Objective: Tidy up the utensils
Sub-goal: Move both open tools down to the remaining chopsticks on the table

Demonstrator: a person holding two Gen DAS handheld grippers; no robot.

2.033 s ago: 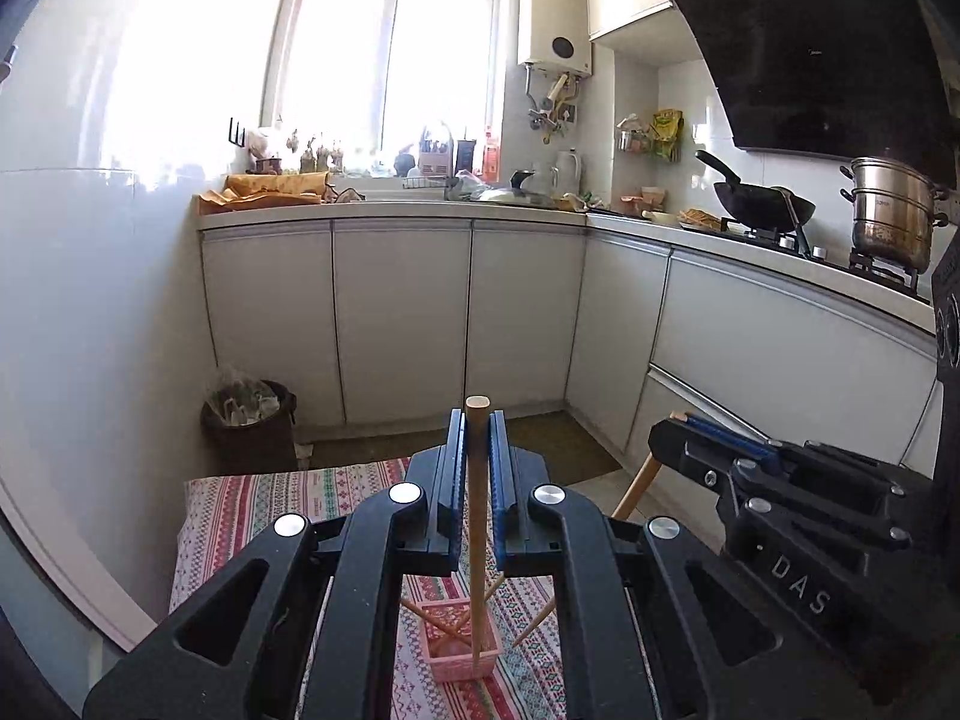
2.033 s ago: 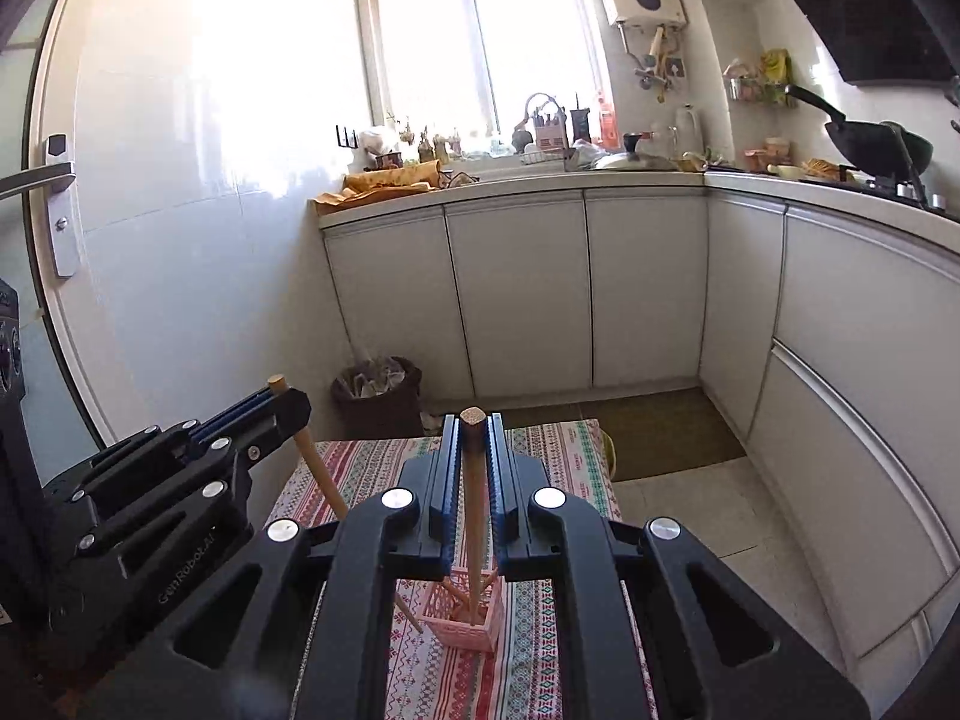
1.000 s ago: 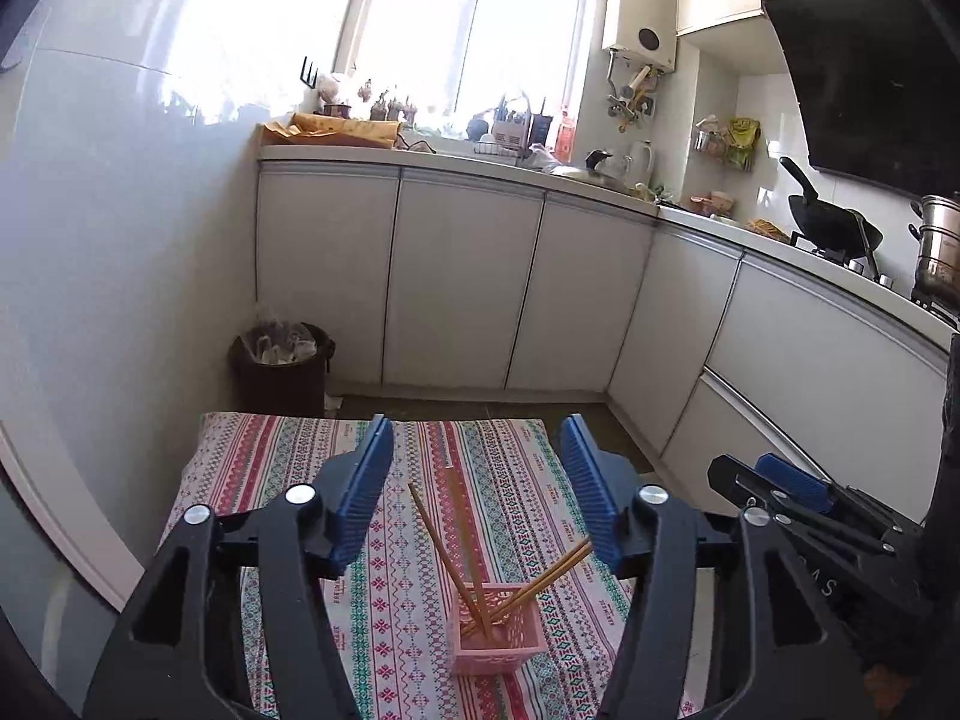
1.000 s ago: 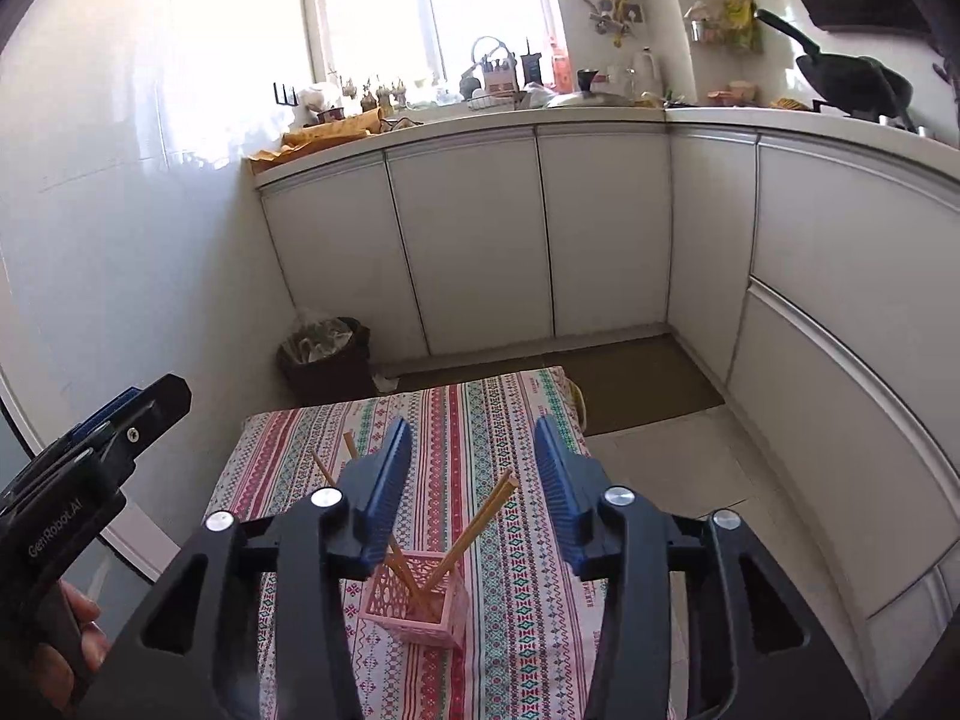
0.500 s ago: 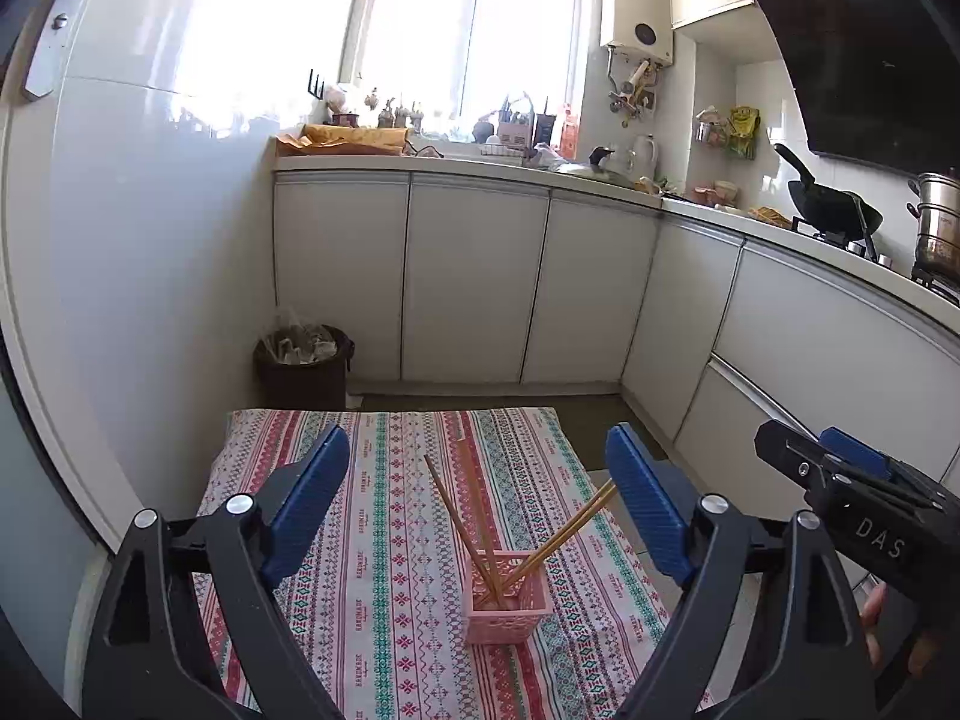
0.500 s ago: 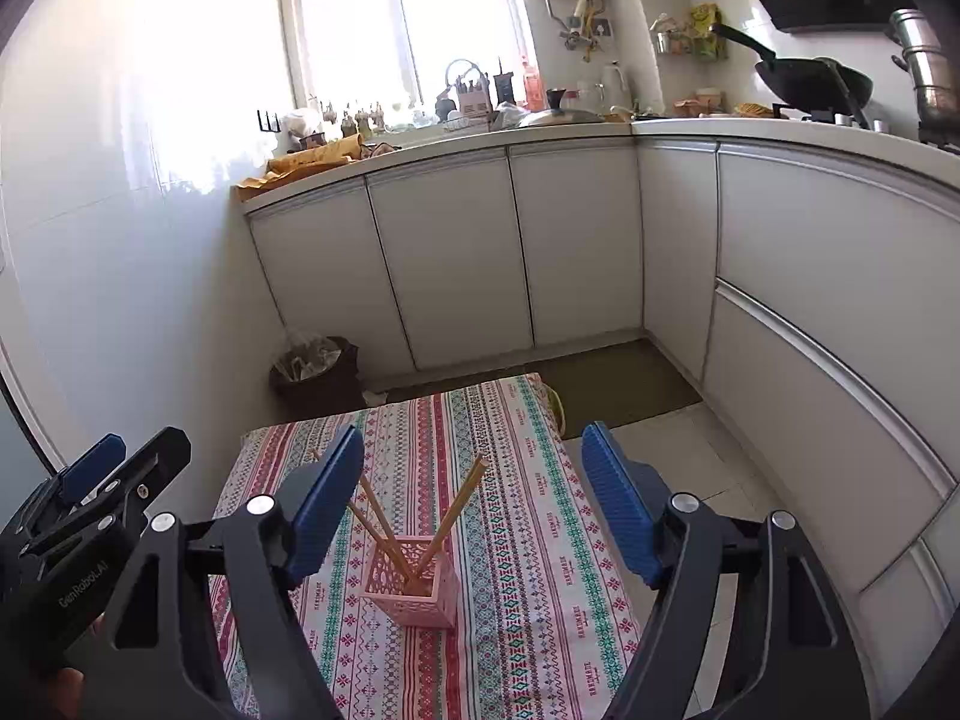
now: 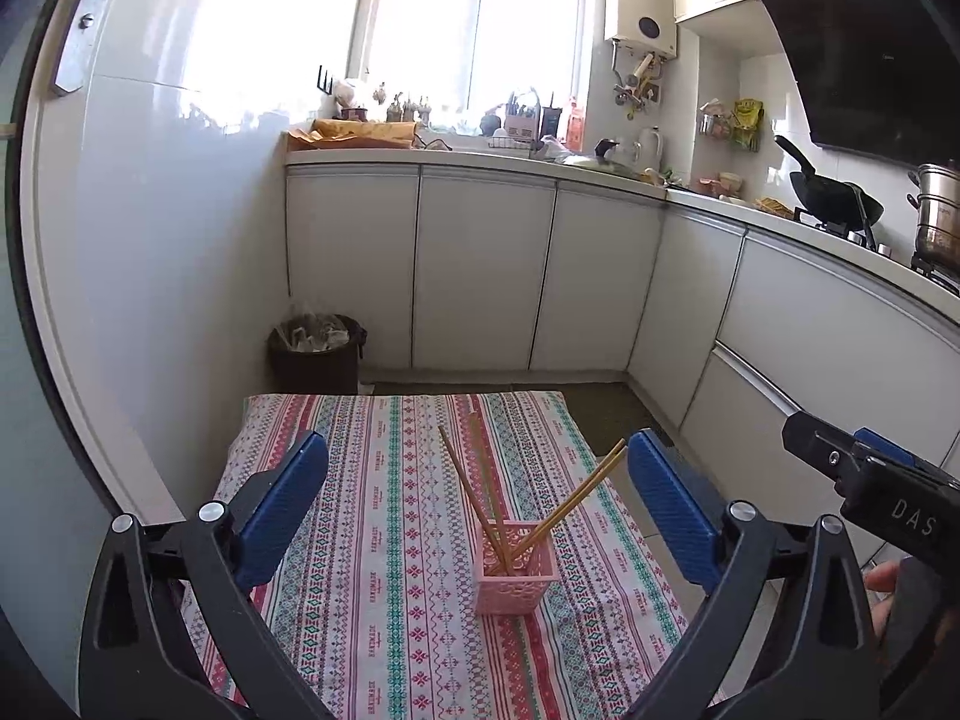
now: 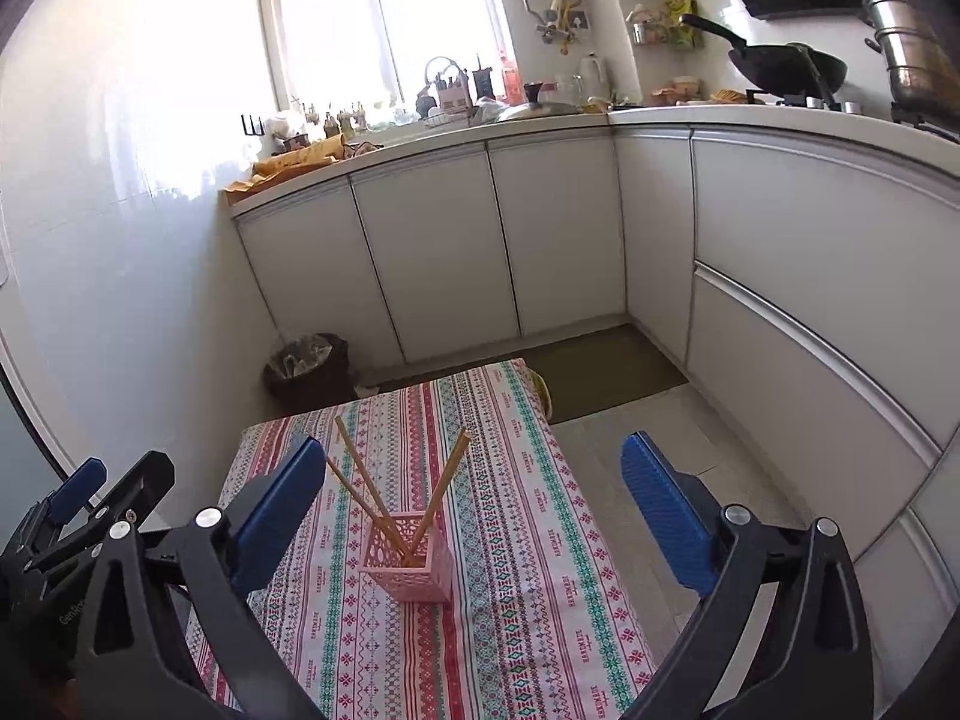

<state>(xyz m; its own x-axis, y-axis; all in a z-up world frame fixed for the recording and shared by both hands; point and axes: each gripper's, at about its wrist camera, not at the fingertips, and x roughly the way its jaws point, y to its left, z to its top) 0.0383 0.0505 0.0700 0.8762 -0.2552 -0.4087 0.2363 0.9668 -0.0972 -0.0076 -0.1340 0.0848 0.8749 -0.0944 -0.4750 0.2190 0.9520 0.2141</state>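
Both tongs, left (image 7: 477, 501) and right (image 8: 474, 501), hang released above light, stiff chopsticks (image 7: 480, 498); grip mid-shaft, since the basket (image 7: 515, 570) tips easily.

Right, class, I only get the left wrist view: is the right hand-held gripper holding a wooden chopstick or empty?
Observer: Empty: the right wrist view shows the right hand-held gripper wide open, nothing between its blue pads.
Operator: Where is the basket for it?
Observer: The pink plastic lattice basket shows between those pads, nearer the left one.
Operator: Anything else?
Observer: Something yellow pokes past the striped tablecloth's far right corner; unidentifiable.
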